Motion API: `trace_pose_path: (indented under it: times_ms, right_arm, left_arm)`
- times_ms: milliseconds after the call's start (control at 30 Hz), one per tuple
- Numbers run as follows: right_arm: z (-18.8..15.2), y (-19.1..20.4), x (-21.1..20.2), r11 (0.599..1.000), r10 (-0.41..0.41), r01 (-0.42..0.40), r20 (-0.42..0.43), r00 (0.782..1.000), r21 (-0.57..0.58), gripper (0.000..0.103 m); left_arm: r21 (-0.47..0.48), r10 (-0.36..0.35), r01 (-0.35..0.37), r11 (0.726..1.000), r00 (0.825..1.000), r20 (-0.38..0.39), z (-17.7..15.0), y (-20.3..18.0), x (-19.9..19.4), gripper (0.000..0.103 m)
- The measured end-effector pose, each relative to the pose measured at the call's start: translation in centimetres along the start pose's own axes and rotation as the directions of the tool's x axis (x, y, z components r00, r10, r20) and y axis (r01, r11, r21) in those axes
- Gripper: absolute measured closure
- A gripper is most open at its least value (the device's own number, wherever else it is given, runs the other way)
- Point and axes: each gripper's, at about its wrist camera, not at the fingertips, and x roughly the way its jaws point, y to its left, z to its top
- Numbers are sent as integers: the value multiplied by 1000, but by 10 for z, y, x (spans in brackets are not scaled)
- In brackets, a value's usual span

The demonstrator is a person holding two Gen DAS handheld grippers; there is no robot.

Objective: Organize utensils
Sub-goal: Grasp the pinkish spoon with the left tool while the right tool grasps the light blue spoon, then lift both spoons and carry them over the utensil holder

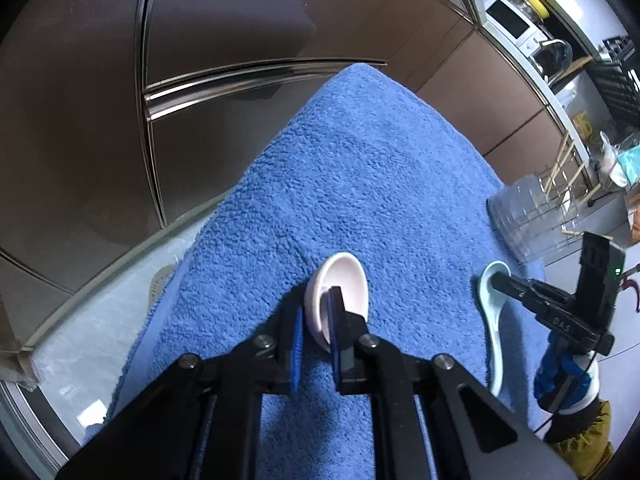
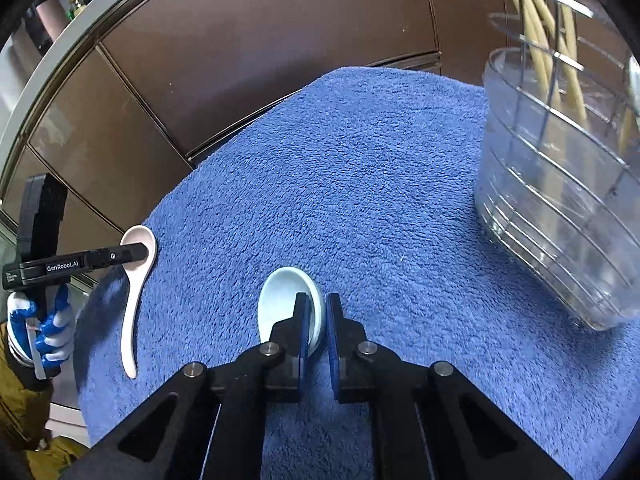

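A pink ceramic spoon lies on the blue towel. My left gripper has its jaws closed around the rim of the spoon's bowl. It also shows in the right wrist view, with the pink spoon under it. A pale blue ceramic spoon lies on the towel. My right gripper has its jaws closed around the edge of that spoon's bowl. In the left wrist view the right gripper sits on the pale blue spoon.
A clear plastic utensil holder with a wire frame stands on the towel at the right and holds wooden chopsticks. It shows in the left wrist view. Brown cabinet fronts lie past the counter edge. A microwave stands far right.
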Motion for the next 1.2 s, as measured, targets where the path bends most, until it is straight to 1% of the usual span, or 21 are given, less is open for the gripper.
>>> trace_pose_path:
  times_ms: [167,367,533,667,767,867,967,1067,1133,1200]
  right_arm:
    - [-13,13,-14,999,-33,34,31,999,-11,95]
    - [-30,27,-39,997,-71,73,76,995,-23,95]
    - [-42,40,-67,995,-98,101,129,987,-19,95]
    - [-54,56,-87,991,-124,130,179,976,-23,95]
    - [-69,66,-107,989,-141,148,226,964,-14,95]
    - [-81,70,-126,988,-154,154,276,949,21,95]
    - [-94,74,-146,983,-181,173,323,929,55,95]
    - [-103,81,-163,980,-200,183,368,908,80,95]
    - [-110,85,-177,974,-228,208,401,887,92,95]
    - [-120,88,-195,969,-249,222,435,866,111,95]
  left_arm:
    - [15,4,-5,1000,999,53,-7,-6,-8,93]
    - [56,0,-6,998,996,93,-15,-15,-26,94]
    - [95,0,-13,995,991,133,-23,-28,-46,95]
    - [145,-8,-19,989,983,183,-30,-46,-69,95]
    - [202,-12,-32,979,977,211,-37,-63,-85,95]
    - [262,-25,-39,964,971,237,-50,-86,-99,95]
    - [304,-40,-42,952,965,257,-62,-106,-110,95]
    - [355,-56,-51,933,957,285,-75,-128,-123,95]
    - [378,-60,-63,924,951,305,-82,-140,-130,95]
    - [400,-63,-81,913,941,333,-89,-153,-140,95]
